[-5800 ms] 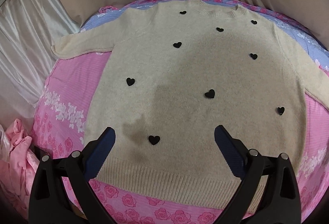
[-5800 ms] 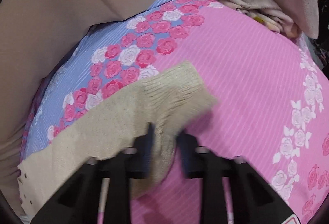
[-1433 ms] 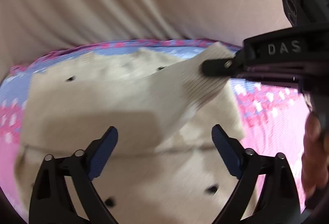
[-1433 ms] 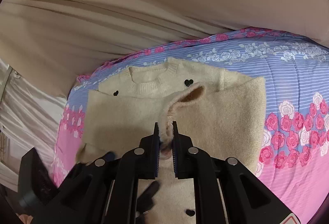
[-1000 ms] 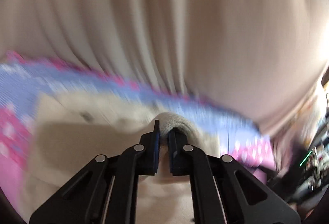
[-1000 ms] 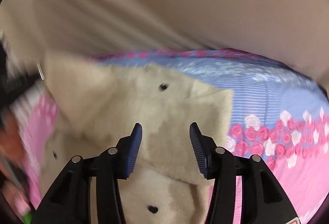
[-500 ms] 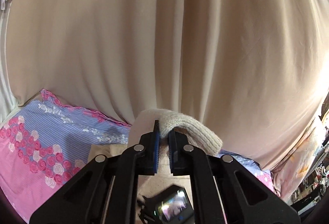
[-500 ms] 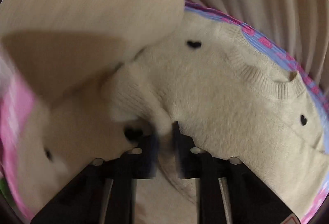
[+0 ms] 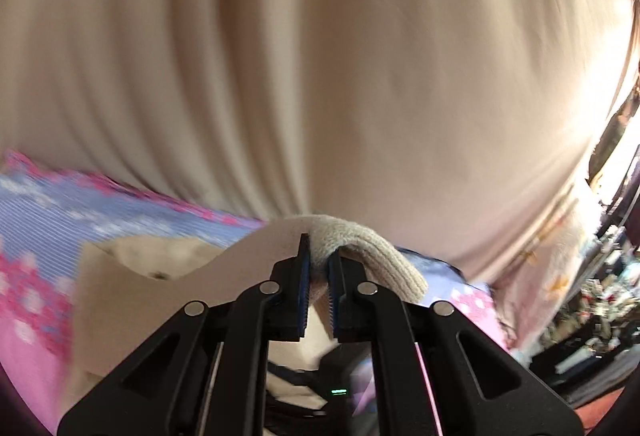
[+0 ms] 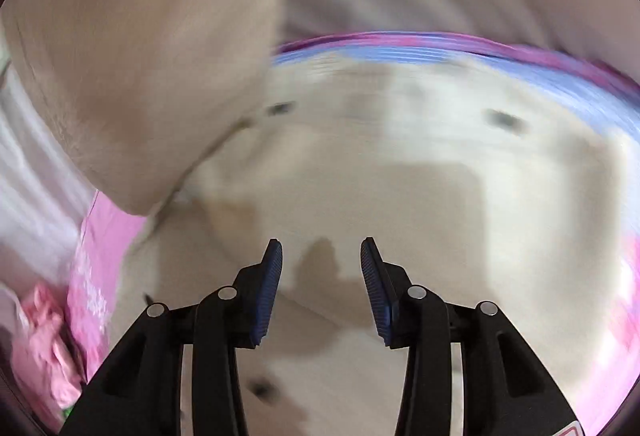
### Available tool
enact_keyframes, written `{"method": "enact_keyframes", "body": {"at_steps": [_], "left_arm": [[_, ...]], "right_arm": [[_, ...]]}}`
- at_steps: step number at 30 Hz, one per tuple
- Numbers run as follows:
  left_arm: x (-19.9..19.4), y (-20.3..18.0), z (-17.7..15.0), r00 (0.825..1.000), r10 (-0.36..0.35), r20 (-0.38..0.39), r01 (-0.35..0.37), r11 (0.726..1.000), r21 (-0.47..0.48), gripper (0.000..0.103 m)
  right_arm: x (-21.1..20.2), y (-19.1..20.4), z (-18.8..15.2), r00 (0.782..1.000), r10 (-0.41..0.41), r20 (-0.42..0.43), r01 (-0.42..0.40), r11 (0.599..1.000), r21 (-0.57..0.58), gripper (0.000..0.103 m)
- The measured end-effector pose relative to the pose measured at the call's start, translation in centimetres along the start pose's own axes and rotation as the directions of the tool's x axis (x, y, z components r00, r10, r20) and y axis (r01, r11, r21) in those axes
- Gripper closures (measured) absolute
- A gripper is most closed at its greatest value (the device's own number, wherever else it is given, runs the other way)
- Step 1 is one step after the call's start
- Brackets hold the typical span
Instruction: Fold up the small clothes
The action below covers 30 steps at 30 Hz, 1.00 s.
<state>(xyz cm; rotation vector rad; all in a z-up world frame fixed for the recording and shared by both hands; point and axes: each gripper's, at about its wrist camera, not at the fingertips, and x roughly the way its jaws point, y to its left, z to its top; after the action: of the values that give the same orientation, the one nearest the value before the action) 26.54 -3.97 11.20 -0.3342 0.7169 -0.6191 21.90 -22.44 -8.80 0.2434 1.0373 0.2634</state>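
Observation:
A cream knit sweater [image 10: 360, 172] with small black hearts lies on the floral bedsheet [image 10: 520, 60]. My left gripper [image 9: 318, 260] is shut on the ribbed cuff of a sweater sleeve [image 9: 372, 256] and holds it raised above the sweater body [image 9: 152, 260]. In the right wrist view that lifted sleeve [image 10: 140, 76] hangs across the upper left. My right gripper [image 10: 322, 256] is open and empty, low over the middle of the sweater. Both views are blurred by motion.
A beige curtain [image 9: 320, 56] hangs behind the bed. A crumpled pink garment [image 10: 44, 348] lies at the left edge of the bed. Cluttered room items [image 9: 592, 296] show at the far right. The other gripper's body [image 9: 340, 384] sits just below my left fingers.
My right gripper has opened, let go of the sweater fold and pulled back over the body. My left gripper stays shut on the sleeve cuff and has swung with it.

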Motion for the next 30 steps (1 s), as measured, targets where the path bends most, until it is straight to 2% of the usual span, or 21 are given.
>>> {"method": "enact_keyframes", "body": {"at_steps": [1,2,4,5,7,9,10,14,17,18,19,20,21,23,26,27,28,30], "left_arm": [[1.6,-1.0,-0.9,1.000,-0.009,-0.028,0.009,1.000,0.002,0.090],[3.8,-2.0,-2.5,0.998,0.017,-0.066,-0.015,0.999,0.031,0.086],[7.9,-2.9,-6.5,0.983,0.087,-0.164,-0.077,0.995,0.064,0.051],[9.3,-2.8,-8.4,0.974,0.110,-0.199,-0.098,0.993,0.068,0.051],[11.8,-2.2,-13.0,0.942,0.168,-0.290,-0.151,0.985,0.079,0.052],[12.5,-1.1,-16.2,0.914,0.196,-0.355,-0.189,0.980,0.055,0.052],[12.1,-0.7,-17.4,0.906,0.203,-0.373,-0.204,0.978,0.035,0.052],[9.0,0.9,-19.0,0.902,0.233,-0.363,-0.243,0.970,0.021,0.048],[6.4,2.3,-18.3,0.900,0.281,-0.334,-0.290,0.957,0.023,0.042],[5.6,2.9,-18.0,0.902,0.294,-0.318,-0.304,0.953,0.018,0.042],[4.9,3.4,-17.5,0.902,0.305,-0.305,-0.317,0.948,0.010,0.040],[4.1,4.0,-17.2,0.902,0.318,-0.293,-0.332,0.943,0.002,0.040],[3.5,4.5,-17.0,0.900,0.330,-0.285,-0.345,0.939,-0.002,0.040],[2.2,5.5,-16.5,0.899,0.353,-0.259,-0.369,0.929,-0.012,0.039],[1.2,6.8,-16.2,0.896,0.376,-0.235,-0.393,0.919,-0.026,0.036],[0.8,7.1,-16.1,0.896,0.378,-0.233,-0.394,0.919,-0.028,0.035],[1.1,7.5,-16.3,0.889,0.390,-0.238,-0.408,0.912,-0.028,0.035],[1.9,8.0,-16.5,0.878,0.408,-0.251,-0.427,0.904,-0.024,0.035]], "right_arm": [[-1.9,-2.5,-1.1,0.999,-0.049,0.014,0.048,0.998,0.029,0.063],[-3.0,-4.0,-1.9,0.996,-0.086,0.018,0.084,0.995,0.056,0.062],[-5.4,-7.7,-3.8,0.991,-0.136,0.011,0.133,0.981,0.140,0.062],[-6.4,-8.9,-4.7,0.987,-0.160,0.014,0.155,0.974,0.168,0.062],[-8.0,-11.3,-5.9,0.983,-0.184,0.010,0.177,0.959,0.223,0.061],[-9.5,-12.8,-6.4,0.986,-0.164,0.023,0.152,0.952,0.266,0.061],[-9.8,-13.1,-6.4,0.987,-0.157,0.031,0.142,0.952,0.270,0.059],[-9.0,-12.2,-3.7,0.990,-0.122,0.073,0.099,0.960,0.261,0.049],[-6.2,-10.9,-1.5,0.991,-0.125,0.044,0.112,0.969,0.220,0.049],[-4.9,-10.7,-1.0,0.991,-0.131,0.015,0.125,0.971,0.205,0.054],[-3.5,-10.4,-0.6,0.992,-0.124,-0.022,0.126,0.972,0.198,0.086],[-2.9,-10.1,-0.7,0.991,-0.128,-0.046,0.135,0.972,0.194,0.091],[-3.2,-9.7,-0.5,0.991,-0.133,-0.031,0.137,0.972,0.189,0.091],[-5.9,-7.8,0.8,0.988,-0.122,0.090,0.108,0.983,0.152,0.091],[-9.2,-6.6,2.1,0.966,-0.143,0.214,0.115,0.984,0.135,0.090],[-9.3,-6.7,2.3,0.960,-0.159,0.233,0.130,0.982,0.135,0.089],[-8.6,-7.1,2.3,0.959,-0.183,0.217,0.158,0.979,0.125,0.083],[-4.2,-8.8,1.3,0.952,-0.301,0.051,0.297,0.952,0.068,0.082]]}}
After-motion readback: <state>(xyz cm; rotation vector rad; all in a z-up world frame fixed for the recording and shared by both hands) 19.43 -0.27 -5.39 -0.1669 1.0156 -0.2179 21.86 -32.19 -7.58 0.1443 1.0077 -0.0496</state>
